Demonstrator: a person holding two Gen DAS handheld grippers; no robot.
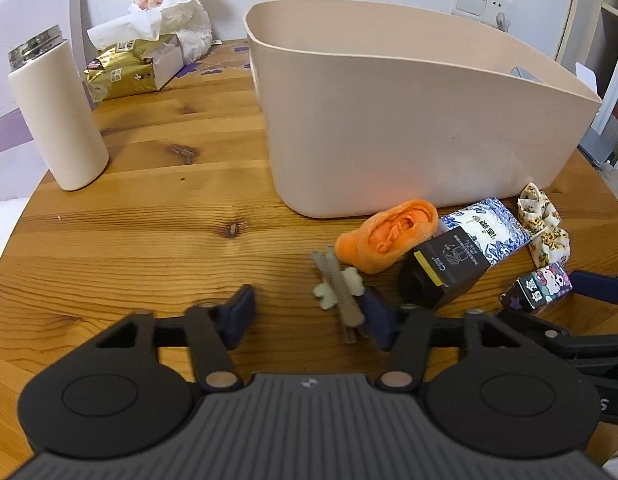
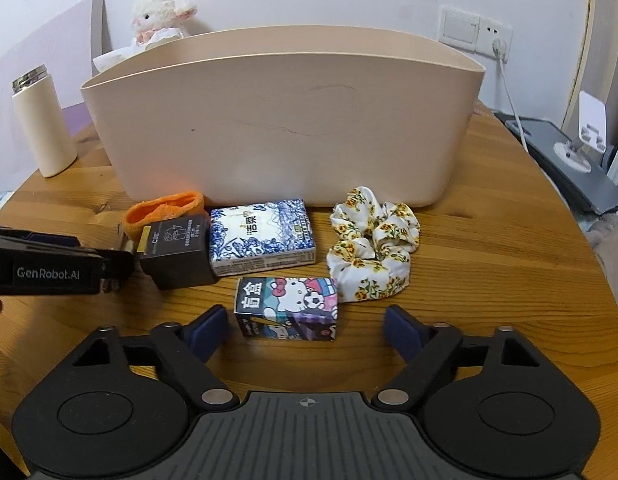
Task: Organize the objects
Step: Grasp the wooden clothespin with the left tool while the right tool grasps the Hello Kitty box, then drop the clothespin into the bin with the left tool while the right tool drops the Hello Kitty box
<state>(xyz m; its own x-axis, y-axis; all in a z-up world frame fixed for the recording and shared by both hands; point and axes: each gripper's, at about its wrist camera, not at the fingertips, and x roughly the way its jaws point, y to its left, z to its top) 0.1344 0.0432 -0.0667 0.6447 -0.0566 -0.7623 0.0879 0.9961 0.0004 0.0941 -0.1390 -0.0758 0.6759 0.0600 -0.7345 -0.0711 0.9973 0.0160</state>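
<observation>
A beige bin stands on the round wooden table. Along its near wall lie an orange cloth piece, a black box, a blue-and-white patterned box and a floral scrunchie. My left gripper is open, and a grey hair clip with a cream flower lies against its right finger. My right gripper is open, with the cartoon-cat box between its fingertips, untouched.
A white flask stands at the table's left. Behind it are a gold tissue pack and a plush lamb. A wall socket with a cable and a white phone stand sit at the right, beyond the table edge.
</observation>
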